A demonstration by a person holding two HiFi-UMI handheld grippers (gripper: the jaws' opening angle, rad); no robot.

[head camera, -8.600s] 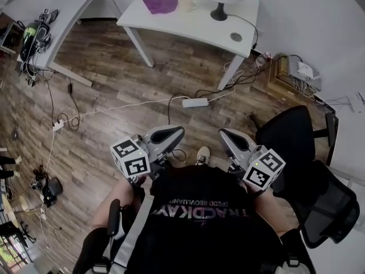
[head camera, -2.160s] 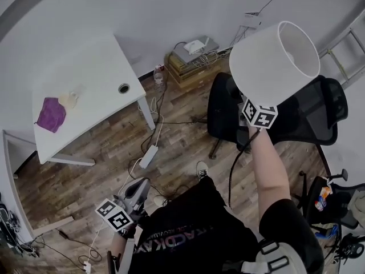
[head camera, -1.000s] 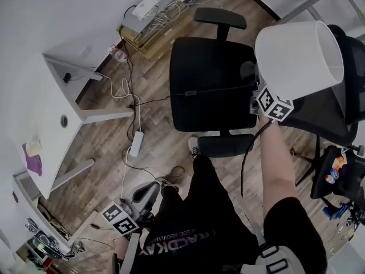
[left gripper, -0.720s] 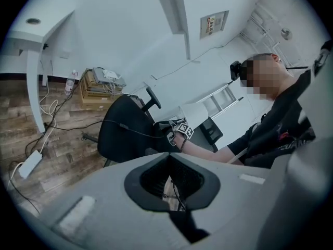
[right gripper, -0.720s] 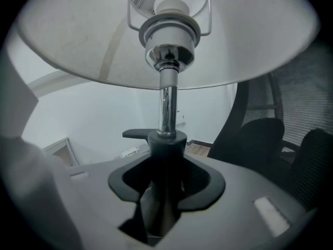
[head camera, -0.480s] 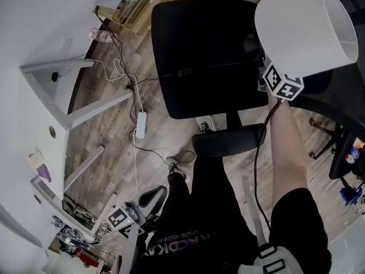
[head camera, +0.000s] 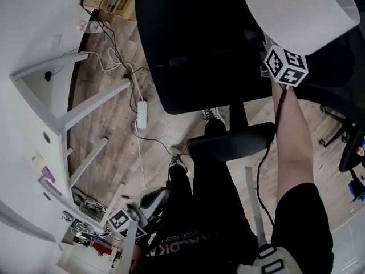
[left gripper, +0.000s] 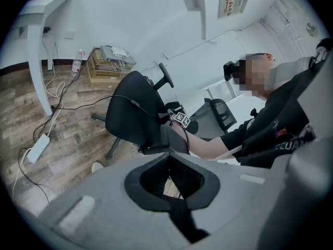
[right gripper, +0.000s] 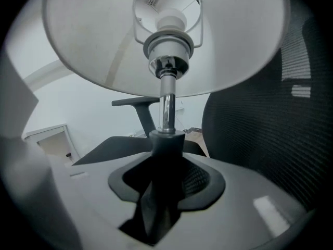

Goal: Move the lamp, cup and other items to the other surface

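Note:
My right gripper (right gripper: 165, 160) is shut on the black collar at the foot of the lamp's chrome stem (right gripper: 166, 105). The lamp's white shade (head camera: 296, 10) fills the head view's top right, just above that gripper's marker cube (head camera: 286, 65), and hides the jaws there. The lamp cord (head camera: 267, 153) hangs along the person's forearm. Low at the bottom left, my left gripper (head camera: 162, 193) hangs by the person's leg, jaws together with nothing between them. A cream cup (head camera: 37, 163) and a purple cloth (head camera: 48, 174) sit on the white desk (head camera: 25, 113) at the left edge.
A black office chair (head camera: 199, 44) stands directly under the lamp, with a mesh-backed chair (head camera: 342, 67) to its right. A power strip (head camera: 142, 112) and loose cables lie on the wood floor beside the desk legs. Cluttered items lie by the bottom left.
The head view has swung further over the black chair, which now looks larger. The lamp stays held at the top right. The desk with the cup has slid to the left edge.

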